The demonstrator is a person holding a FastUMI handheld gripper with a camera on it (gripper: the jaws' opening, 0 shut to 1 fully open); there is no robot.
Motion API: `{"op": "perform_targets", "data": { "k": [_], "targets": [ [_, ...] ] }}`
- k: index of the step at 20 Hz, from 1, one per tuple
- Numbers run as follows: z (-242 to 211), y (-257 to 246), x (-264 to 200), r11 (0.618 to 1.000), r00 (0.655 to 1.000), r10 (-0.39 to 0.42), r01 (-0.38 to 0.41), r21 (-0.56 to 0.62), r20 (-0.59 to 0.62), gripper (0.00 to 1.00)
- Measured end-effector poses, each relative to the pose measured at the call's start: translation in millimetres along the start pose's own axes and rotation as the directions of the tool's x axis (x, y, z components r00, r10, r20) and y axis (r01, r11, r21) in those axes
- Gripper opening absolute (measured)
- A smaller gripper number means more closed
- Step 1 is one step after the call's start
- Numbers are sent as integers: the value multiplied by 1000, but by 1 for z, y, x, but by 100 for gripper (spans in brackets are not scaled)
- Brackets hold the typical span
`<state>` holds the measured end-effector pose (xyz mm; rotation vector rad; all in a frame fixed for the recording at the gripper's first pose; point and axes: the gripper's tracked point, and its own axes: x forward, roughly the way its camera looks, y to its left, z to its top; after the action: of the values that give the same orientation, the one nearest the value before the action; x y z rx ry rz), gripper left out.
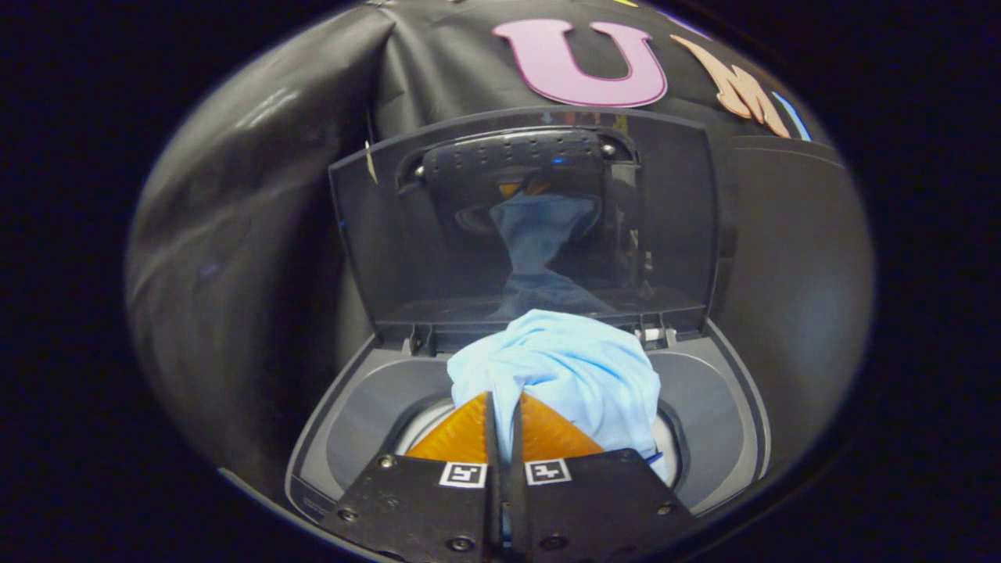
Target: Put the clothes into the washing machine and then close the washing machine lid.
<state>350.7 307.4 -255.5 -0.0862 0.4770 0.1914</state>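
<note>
Between the tongs (504, 426), clamped nearly together, a fold of the light blue garment (559, 371) is pinched so it hangs over the washing machine (704, 414) drum opening, near the rear hinge edge (not yet down inside). Beyond, the lid (375, 250) stands upright, leaving the mouth clear for the drop.

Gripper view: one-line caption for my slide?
Gripper pinching light blue garment over open washing machine drum, lid raised behind.
</note>
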Motion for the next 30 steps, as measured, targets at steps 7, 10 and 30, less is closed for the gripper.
{"op": "perform_targets", "data": {
  "k": [7, 10, 30],
  "targets": [
    [-8, -1, 5, 999, 999, -32, 32, -33, -21, 12],
    [-2, -4, -1, 996, 998, -56, 55, -73, -10, 28],
    [199, -28, -29, 991, 960, -130, 132, 6, 250, 97]
  ]
}}
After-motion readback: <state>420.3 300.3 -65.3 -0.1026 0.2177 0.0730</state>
